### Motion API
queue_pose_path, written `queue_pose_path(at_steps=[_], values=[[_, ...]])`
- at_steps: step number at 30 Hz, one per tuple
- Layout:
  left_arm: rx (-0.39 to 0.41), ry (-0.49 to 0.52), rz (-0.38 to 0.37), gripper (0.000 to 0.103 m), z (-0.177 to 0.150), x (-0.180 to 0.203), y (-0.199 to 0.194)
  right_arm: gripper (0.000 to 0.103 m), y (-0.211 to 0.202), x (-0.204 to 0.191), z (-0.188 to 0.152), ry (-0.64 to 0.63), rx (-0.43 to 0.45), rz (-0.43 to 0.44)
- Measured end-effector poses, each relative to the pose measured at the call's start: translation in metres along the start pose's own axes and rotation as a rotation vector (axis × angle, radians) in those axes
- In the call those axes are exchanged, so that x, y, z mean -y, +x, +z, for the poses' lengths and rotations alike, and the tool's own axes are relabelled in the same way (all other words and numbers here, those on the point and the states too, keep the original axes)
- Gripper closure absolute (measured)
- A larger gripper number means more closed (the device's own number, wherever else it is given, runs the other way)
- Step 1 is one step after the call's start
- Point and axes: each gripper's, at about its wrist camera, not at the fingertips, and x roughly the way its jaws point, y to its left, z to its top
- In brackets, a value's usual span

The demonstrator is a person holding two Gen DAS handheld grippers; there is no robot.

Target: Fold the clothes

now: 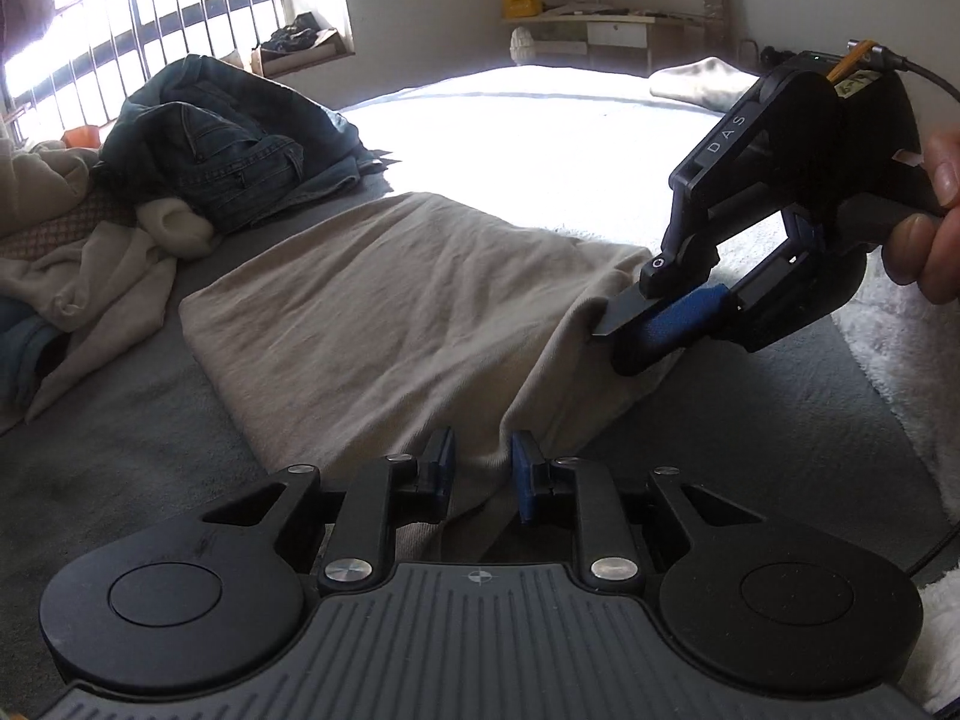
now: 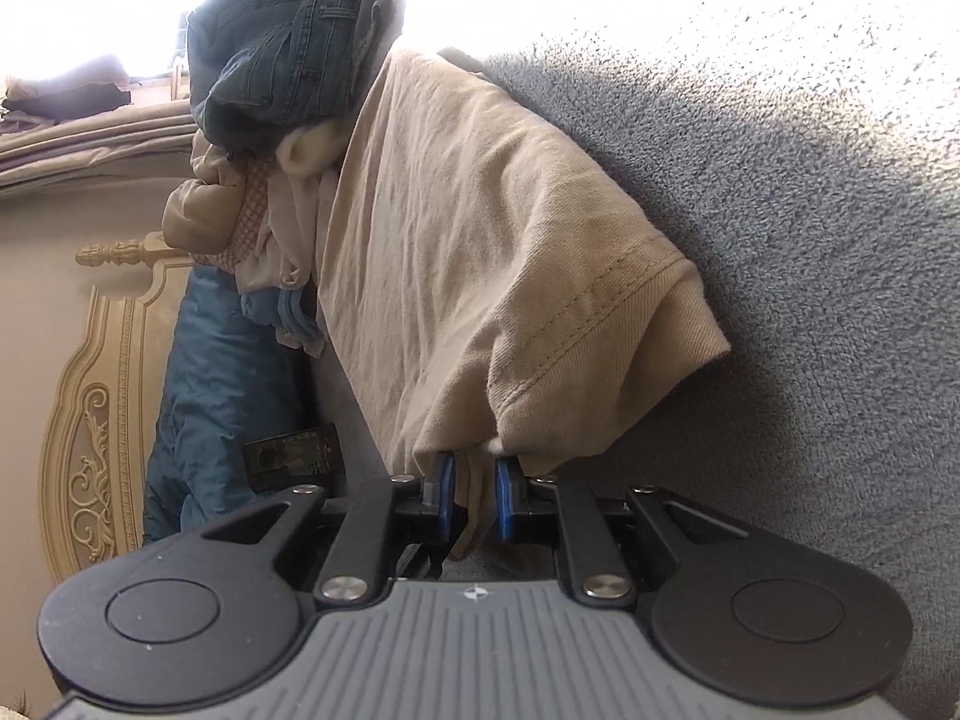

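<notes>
The beige shirt (image 1: 384, 324) lies on the grey blanket (image 1: 120, 480). The left gripper (image 1: 480, 462) stands slightly apart around its hem; the right gripper (image 2: 474, 495), at three o'clock, likewise around a corner.

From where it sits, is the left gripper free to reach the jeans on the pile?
Probably yes. The left gripper has beige garment cloth between its pads; past that, only bare grey blanket lies before the jeans.

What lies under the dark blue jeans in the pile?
Under the jeans I see cream clothes and a checked fabric, lying on the grey blanket. What lies deeper in the pile is covered.
</notes>
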Motion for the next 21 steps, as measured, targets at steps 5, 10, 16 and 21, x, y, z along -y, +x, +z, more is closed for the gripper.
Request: queue_pose_path(at_steps=[5, 10, 16, 21], values=[[0.005, -0.019, 0.012, 0.073, -0.003, -0.005, -0.010, 0.074, 0.009, -0.012, -0.001, -0.010, -0.039, 0.030], [0.005, -0.051, 0.038, 0.072, -0.006, -0.011, -0.014, 0.066, 0.023, -0.018, 0.000, -0.007, -0.058, 0.011], [0.012, -0.062, 0.029, 0.072, -0.010, -0.014, -0.016, 0.067, 0.036, -0.021, -0.004, -0.001, -0.088, -0.008], [-0.003, -0.064, -0.006, 0.068, -0.013, -0.015, -0.015, 0.079, 0.036, -0.017, -0.007, 0.023, -0.081, -0.025]])
